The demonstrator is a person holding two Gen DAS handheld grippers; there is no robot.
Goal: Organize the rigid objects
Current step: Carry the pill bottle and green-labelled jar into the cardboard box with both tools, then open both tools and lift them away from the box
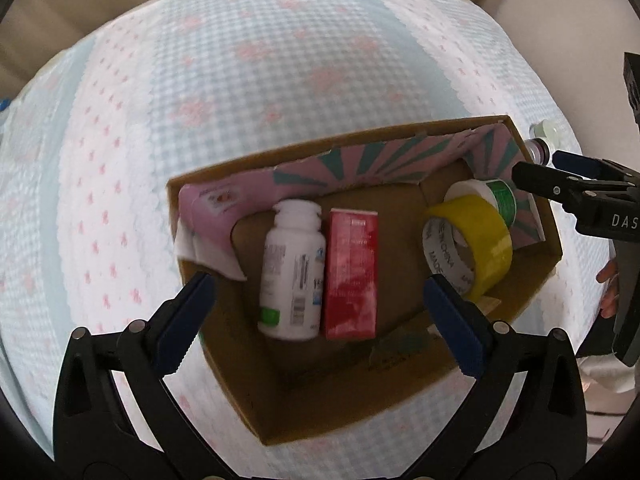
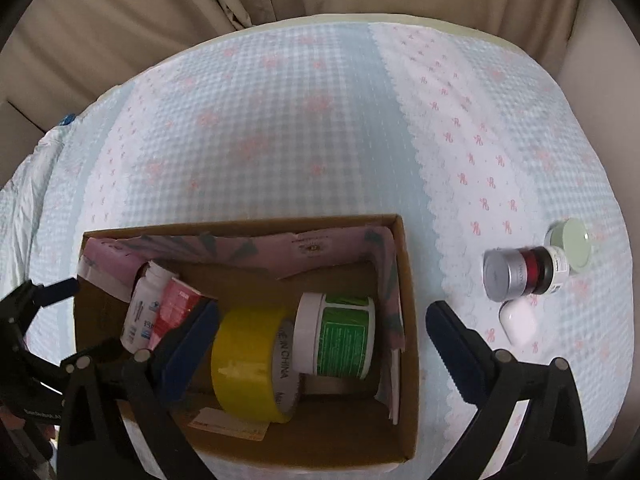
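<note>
An open cardboard box [image 1: 280,396] [image 2: 404,280] sits on the checked bedspread. Inside lie a white pill bottle [image 1: 294,276] [image 2: 140,312], a red carton [image 1: 352,276] [image 2: 176,304], a yellow tape roll [image 1: 468,240] [image 2: 248,360] and a green-labelled white jar [image 1: 500,196] [image 2: 340,336]. My left gripper [image 1: 320,320] is open and empty above the bottle and carton. My right gripper [image 2: 320,344] is open and empty above the tape and jar; it also shows at the right edge of the left wrist view [image 1: 540,168].
To the right of the box on the bedspread [image 2: 300,140] lie a silver-capped jar [image 2: 504,276], a dark red bottle [image 2: 540,272], a pale green lid [image 2: 572,248] and a white earbud case [image 2: 518,324]. Beige curtains [image 2: 160,20] hang behind the bed.
</note>
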